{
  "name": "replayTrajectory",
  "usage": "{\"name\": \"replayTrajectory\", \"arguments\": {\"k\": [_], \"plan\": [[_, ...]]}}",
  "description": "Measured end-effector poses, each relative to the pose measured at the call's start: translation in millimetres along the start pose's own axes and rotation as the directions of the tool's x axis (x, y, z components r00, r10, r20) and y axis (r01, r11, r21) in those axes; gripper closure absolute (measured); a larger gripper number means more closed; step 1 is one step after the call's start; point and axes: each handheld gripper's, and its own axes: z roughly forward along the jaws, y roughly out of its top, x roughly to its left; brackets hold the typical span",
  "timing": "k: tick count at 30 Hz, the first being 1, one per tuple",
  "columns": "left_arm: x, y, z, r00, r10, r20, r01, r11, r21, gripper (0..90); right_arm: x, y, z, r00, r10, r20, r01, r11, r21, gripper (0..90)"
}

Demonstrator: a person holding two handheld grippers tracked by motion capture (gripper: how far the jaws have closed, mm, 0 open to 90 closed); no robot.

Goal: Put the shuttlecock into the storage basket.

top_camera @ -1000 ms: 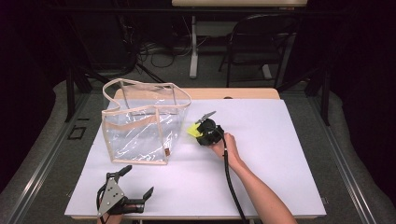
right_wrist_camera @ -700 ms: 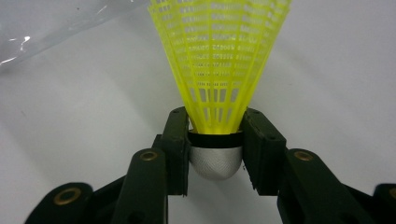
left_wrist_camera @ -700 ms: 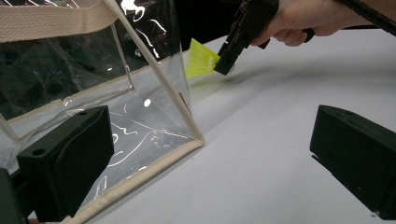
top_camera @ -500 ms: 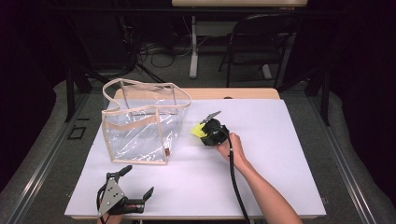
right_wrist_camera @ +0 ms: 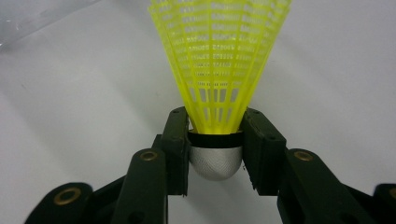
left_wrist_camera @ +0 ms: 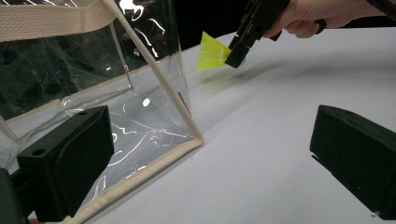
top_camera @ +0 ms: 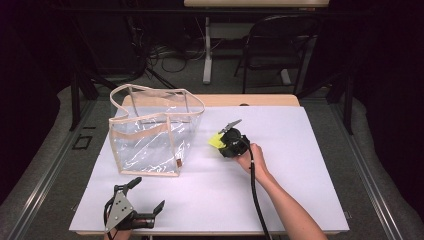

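Right gripper (top_camera: 225, 141) holds a yellow shuttlecock (top_camera: 216, 141) over the white tabletop (top_camera: 300, 150), just beside the clear tote bag (top_camera: 150, 135).
Its 2 fingers (right_wrist_camera: 177, 140) are clamped on the shuttlecock's silver base, skirt pointing away toward the bag. The left gripper (top_camera: 142, 200), near the tabletop's front edge, has its fingers (left_wrist_camera: 70, 158) spread wide, holding nothing.

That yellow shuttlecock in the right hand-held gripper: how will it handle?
The shuttlecock is probably very light: its skirt is thin open mesh. The skirt likely flexes or crushes if squeezed, so the right hand-held gripper clamping the rounded silver cap looks sensible. Set down, it would probably roll in an arc.
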Motion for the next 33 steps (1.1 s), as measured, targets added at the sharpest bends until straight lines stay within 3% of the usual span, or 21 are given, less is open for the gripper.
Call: {"name": "replayTrajectory", "arguments": {"k": [33], "plan": [[-0.2, 0.1, -0.4, 1.0, 0.002, 0.0, -0.002, 1.0, -0.001, 0.0, -10.6, -3.3, -18.8, 1.0, -0.002, 0.006, 0.002, 1.0, 0.013, 64.4]]}}
